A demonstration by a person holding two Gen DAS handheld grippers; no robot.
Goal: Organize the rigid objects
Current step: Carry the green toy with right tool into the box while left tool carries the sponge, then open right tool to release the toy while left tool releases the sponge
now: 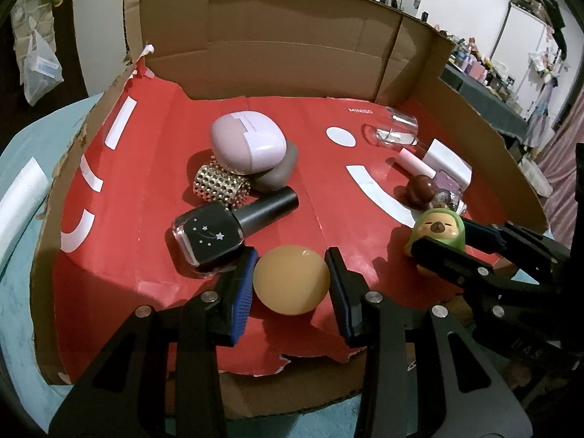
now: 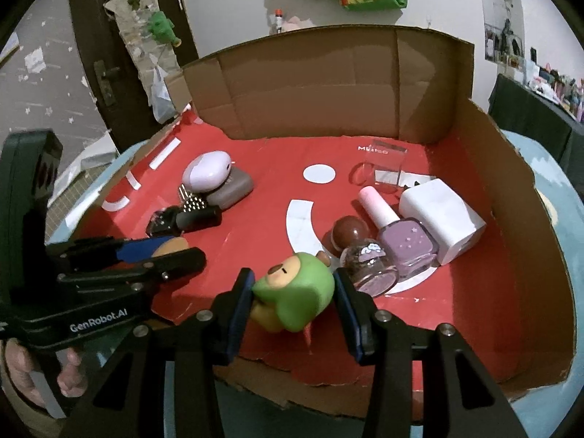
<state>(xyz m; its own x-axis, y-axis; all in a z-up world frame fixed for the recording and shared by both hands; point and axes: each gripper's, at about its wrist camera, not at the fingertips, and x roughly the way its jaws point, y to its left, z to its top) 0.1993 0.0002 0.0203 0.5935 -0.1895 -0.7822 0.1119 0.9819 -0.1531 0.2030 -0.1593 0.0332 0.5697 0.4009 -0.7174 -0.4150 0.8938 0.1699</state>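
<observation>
My left gripper (image 1: pixel 292 266) is shut on an orange ball (image 1: pixel 291 279) at the front of the red-lined cardboard tray (image 1: pixel 328 116). My right gripper (image 2: pixel 294 286) is shut on a green capybara figurine (image 2: pixel 297 297), tilted on its side; the figurine also shows in the left wrist view (image 1: pixel 438 231). The left gripper shows in the right wrist view (image 2: pixel 160 252) to the figurine's left. A black nail polish bottle (image 1: pixel 226 230) lies just left of the ball.
A gold studded cuff (image 1: pixel 222 184), a lilac case (image 1: pixel 246 144) and a grey stone (image 1: pixel 277 175) cluster mid-left. At right lie a purple polish bottle (image 2: pixel 401 237), a glitter bottle (image 2: pixel 368 262), a white cube (image 2: pixel 441 219), a brown ball (image 2: pixel 346 233) and a clear glass (image 2: pixel 387 168).
</observation>
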